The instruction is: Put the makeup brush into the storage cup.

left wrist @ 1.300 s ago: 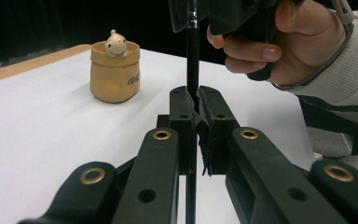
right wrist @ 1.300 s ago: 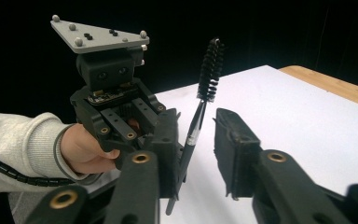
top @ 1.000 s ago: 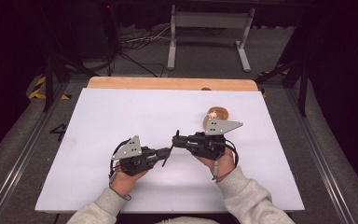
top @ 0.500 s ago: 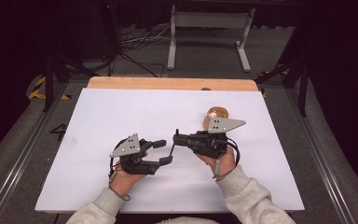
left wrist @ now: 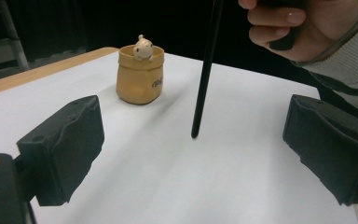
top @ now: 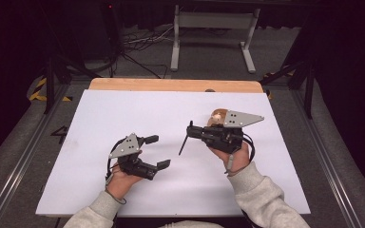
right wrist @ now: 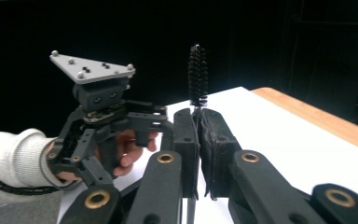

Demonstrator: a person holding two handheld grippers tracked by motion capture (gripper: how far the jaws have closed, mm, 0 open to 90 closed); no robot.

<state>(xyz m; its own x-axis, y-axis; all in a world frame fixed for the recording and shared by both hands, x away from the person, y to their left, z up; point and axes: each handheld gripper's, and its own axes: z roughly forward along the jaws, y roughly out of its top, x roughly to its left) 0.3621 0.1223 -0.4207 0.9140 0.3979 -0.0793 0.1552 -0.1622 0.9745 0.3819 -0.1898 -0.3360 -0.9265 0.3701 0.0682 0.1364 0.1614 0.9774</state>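
Bottle brush held upright-to-slanted over the white table (top: 100,142). My right gripper (right wrist: 198,122) is clenched on the thin bottle brush (right wrist: 197,77), jaws pressed flat against its wire stem just below the bristles. In the high view the brush handle (top: 184,143) slants down and toward the left gripper (top: 158,152), which stands wide apart and grasps nothing.

Risks, as I judge them: the stem is thin and pinched at one narrow spot, so it may pivot or slide between the pads if the handle tip drags on the table; a careless swing toward the far side could also tip the small yellow pot (left wrist: 140,74), which is light-looking and stands near my right hand.

View comparison: the left gripper view shows the handle's lower tip (left wrist: 195,134) close to the table surface, though I cannot tell whether it touches, and shows a small animal figure (left wrist: 143,46) sitting in the pot's mouth. The right gripper view alone shows the black bristles and the exact pinch point. The high view gives the spacing of both grippers, with the pot (top: 217,117) partly hidden behind the right gripper's grey plate.
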